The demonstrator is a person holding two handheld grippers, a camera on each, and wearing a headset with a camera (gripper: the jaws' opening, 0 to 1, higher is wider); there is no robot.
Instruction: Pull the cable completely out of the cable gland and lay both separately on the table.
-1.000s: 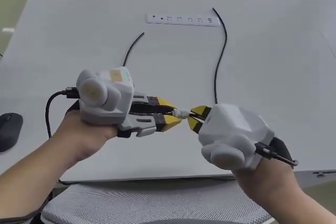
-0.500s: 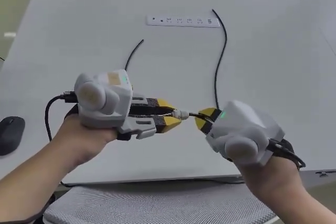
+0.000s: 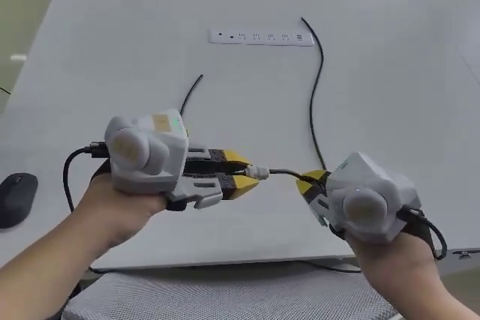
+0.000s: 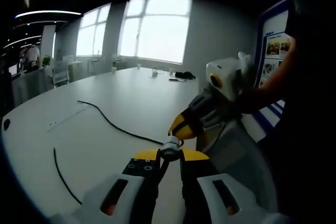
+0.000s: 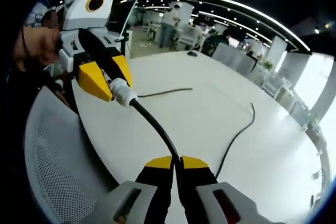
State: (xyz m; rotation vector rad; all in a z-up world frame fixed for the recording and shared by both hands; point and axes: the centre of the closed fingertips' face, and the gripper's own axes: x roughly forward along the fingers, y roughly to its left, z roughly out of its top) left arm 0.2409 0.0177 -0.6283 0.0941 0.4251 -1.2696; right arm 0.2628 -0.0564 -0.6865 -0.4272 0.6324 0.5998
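My left gripper (image 3: 244, 176) is shut on a small white cable gland (image 3: 257, 172), held above the table's near edge. A black cable (image 3: 283, 174) runs out of the gland to my right gripper (image 3: 309, 183), which is shut on it. In the left gripper view the gland (image 4: 170, 148) sits between the yellow jaw tips, with the right gripper beyond it. In the right gripper view the cable (image 5: 155, 127) curves from my closed jaws (image 5: 176, 162) up to the gland (image 5: 122, 93) in the left gripper's jaws.
A white power strip (image 3: 261, 37) lies far across the white table (image 3: 390, 73), its black cord (image 3: 316, 95) trailing toward me. A short loose black cable (image 3: 191, 94) lies left of centre. A dark mouse (image 3: 13, 197) sits at the left edge. A mesh chair (image 3: 225, 294) is below.
My right gripper has moved right and away from the left one, drawing a longer stretch of black cable out of the gland. The left gripper has held its place.
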